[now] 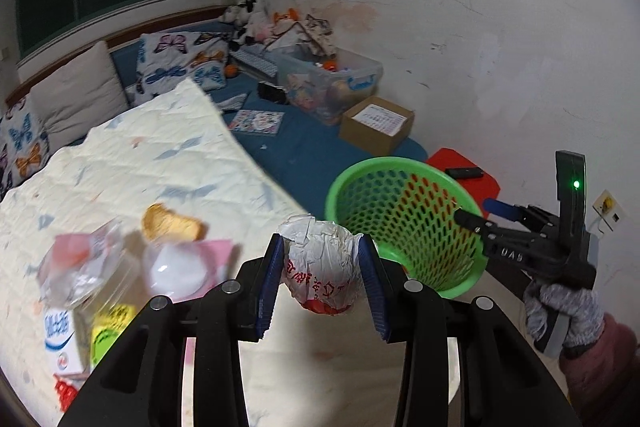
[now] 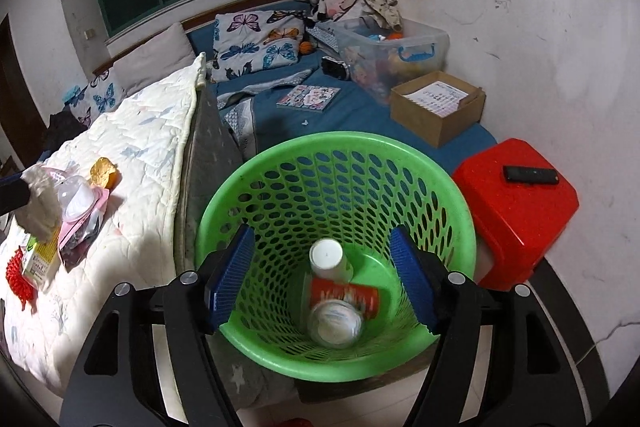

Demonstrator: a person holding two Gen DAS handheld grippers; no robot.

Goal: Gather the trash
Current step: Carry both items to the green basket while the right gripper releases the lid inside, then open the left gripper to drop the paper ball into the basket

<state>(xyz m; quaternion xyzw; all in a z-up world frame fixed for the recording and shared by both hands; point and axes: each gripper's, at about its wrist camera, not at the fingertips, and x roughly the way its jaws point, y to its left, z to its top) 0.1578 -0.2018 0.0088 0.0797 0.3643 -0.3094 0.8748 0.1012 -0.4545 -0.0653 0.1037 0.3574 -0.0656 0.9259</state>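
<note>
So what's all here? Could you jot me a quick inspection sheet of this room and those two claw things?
Surface: quilted bedspread on the bed.
Job's things: green basket holds a paper cup, red can, clear lid.
Clutter: wrappers, milk carton on the bedspread.
Grippers: left gripper shut on crumpled paper ball; right gripper open over the basket.
Cables: nothing seen.
Surroundings: red stool, remote.

Cups (image 2: pixel 332 259) in basket (image 2: pixel 460 203) beside bed (image 2: pixel 132 147)
</note>
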